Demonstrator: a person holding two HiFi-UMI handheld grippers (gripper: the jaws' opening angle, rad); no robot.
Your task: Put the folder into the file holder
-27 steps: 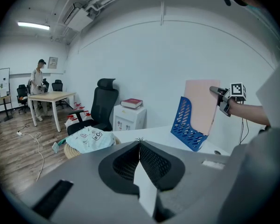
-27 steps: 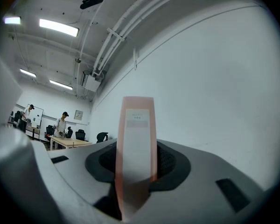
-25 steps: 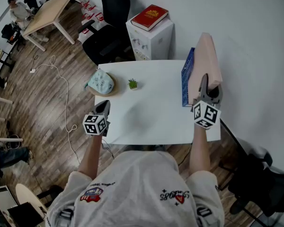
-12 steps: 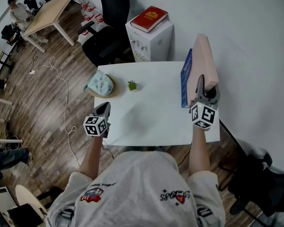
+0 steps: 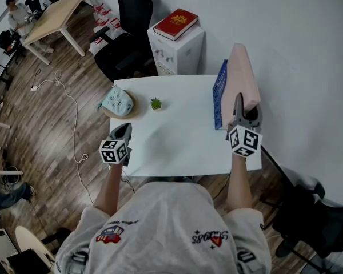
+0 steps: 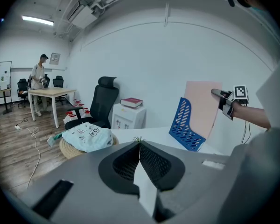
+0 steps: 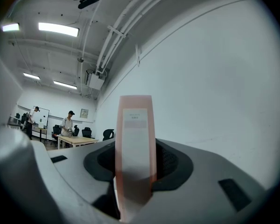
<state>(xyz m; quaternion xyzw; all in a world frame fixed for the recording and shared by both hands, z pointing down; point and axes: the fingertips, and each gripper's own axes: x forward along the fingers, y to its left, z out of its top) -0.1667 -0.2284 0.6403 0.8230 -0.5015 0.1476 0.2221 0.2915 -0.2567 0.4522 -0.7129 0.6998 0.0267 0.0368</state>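
Folder [image 5: 240,73] stands in the file holder [image 5: 218,99], apparently placed. Right hand-held gripper [image 5: 244,106] has just been opening, jaws loose around the folder's edge, and only has to withdraw. Left hand-held gripper [image 5: 126,130] is closed and empty.

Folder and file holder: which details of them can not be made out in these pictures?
- The folder's lower edge: in the head view it is behind the right gripper; in the left gripper view it is behind the file holder.
- Print on the label of the folder's spine: blurred in the right gripper view.
- Grip: the jaws have just been opening with the folder between them; whether they touch it is unclear.
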